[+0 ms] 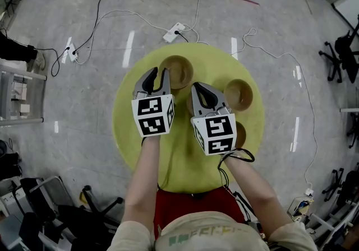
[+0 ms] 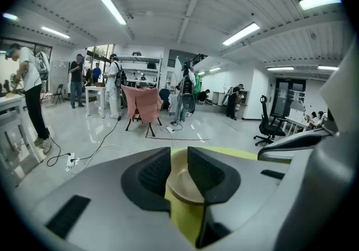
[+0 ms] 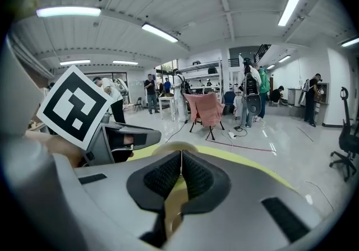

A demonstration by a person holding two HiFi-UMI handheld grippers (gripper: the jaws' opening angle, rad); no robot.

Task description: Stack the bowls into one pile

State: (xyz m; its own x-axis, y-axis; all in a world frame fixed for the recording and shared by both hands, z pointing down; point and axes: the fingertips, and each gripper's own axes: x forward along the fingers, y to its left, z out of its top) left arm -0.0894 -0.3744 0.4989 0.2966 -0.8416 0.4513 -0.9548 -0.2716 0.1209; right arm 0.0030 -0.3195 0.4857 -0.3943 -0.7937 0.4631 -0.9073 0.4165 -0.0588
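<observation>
Head view | far wooden bowl (image 1: pixel 178 71), right wooden bowl (image 1: pixel 238 94) and near wooden bowl (image 1: pixel 241 134) sit unstacked on yellow desk (image 1: pixel 185 154) | left tongs (image 1: pixel 158 76) slightly spread at far wooden bowl's rim | right tongs (image 1: pixel 201 88) pressed together, empty | step: likely first pickup | next: pinch rim, carry onto right wooden bowl

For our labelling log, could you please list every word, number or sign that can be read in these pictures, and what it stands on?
No text can be read in any view.
Shirt: a green print, too blurred to read.
Marker cubes on the left gripper and right gripper: square black-and-white patterns only, no letters or digits.
</observation>
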